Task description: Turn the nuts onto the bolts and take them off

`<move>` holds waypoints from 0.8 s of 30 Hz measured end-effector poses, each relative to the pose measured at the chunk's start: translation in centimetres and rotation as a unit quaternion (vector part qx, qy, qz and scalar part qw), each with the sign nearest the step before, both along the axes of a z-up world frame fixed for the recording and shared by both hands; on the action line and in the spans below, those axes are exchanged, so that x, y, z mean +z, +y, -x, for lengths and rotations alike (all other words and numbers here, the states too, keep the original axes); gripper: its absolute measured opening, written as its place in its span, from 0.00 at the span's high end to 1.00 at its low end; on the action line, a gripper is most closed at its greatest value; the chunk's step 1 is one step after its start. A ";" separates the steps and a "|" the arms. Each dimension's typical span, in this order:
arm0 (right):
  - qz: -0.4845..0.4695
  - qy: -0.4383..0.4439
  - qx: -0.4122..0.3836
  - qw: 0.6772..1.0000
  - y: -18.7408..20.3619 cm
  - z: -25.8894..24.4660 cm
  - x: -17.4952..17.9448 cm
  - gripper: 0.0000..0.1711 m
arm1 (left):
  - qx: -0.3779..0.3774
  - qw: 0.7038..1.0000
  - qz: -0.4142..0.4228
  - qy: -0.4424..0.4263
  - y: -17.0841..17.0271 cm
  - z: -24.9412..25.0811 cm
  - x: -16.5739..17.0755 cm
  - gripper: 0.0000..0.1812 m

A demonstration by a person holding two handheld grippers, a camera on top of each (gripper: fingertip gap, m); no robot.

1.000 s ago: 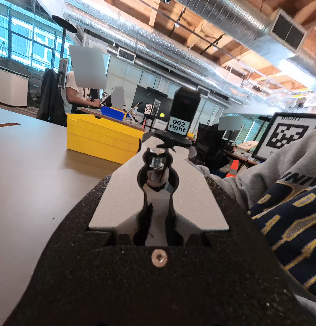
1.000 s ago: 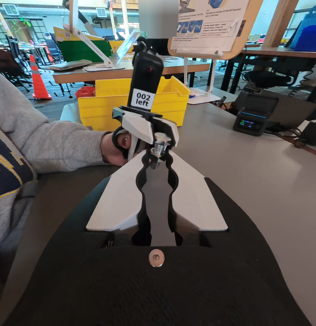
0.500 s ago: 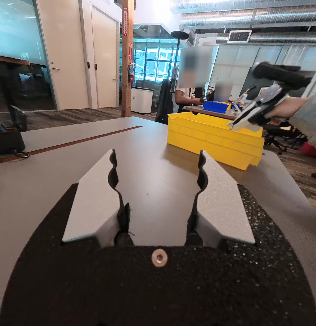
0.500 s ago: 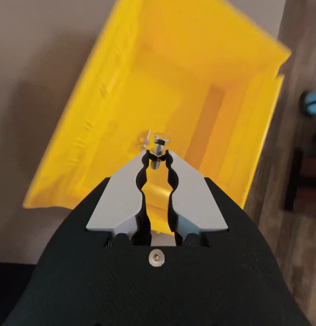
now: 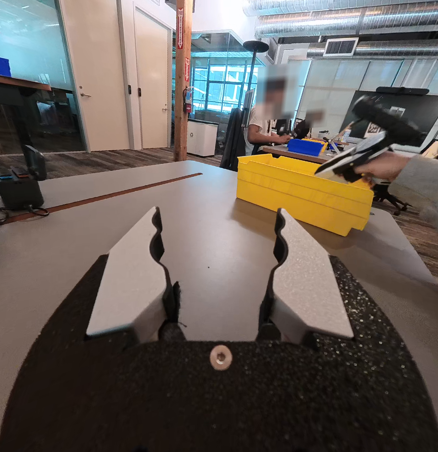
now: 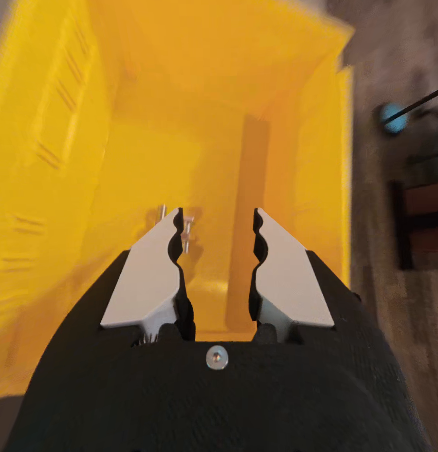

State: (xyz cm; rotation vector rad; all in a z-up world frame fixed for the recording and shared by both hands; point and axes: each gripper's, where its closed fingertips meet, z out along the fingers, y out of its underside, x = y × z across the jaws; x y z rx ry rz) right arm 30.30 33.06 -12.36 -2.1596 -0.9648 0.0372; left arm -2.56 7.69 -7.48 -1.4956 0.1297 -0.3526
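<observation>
- Left tongs (image 5: 216, 221): spread wide, nothing between them. Grey grainy fingers with wavy black inner edges, low over the smooth grey worktop (image 5: 115, 232), short of the bin (image 5: 298, 195).
- Bin is glossy yellow plastic, a long box with ribbed sides.
- Right tongs (image 6: 218, 212): also apart and empty, pointing down into the bin.
- Bolt (image 6: 188, 232): shiny threaded metal, blurry, lying on the bin floor just past the right tongs' left finger.

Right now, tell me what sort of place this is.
Probably an open-plan office or lab workspace: exposed ceiling ducts, glass-walled rooms, a person seated at a desk, yellow parts bin on the table.
</observation>
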 end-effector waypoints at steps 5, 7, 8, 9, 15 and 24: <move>-0.269 0.151 0.007 0.951 -4.8 5.5 12.6 0.81 | 0.059 0.998 -0.016 0.007 -0.3 1.8 0.7 0.72; -0.349 0.221 0.045 0.910 -8.8 9.4 15.9 0.89 | 0.102 0.994 -0.012 0.032 -0.4 2.9 0.6 0.84; -0.382 0.256 0.038 0.887 -10.4 10.8 17.0 0.92 | 0.117 0.992 -0.013 0.044 -0.5 3.2 0.6 0.89; -0.412 0.290 0.031 0.863 -11.8 12.2 17.6 0.94 | 0.126 0.990 -0.017 0.055 -0.7 3.4 0.6 0.92; -0.427 0.353 0.090 0.828 -14.0 22.2 12.9 1.00 | 0.128 0.987 -0.048 0.086 -1.4 3.1 1.3 1.00; -0.391 0.341 0.159 0.840 -13.1 26.8 7.5 1.00 | 0.128 0.989 -0.037 0.061 -1.1 3.8 0.9 1.00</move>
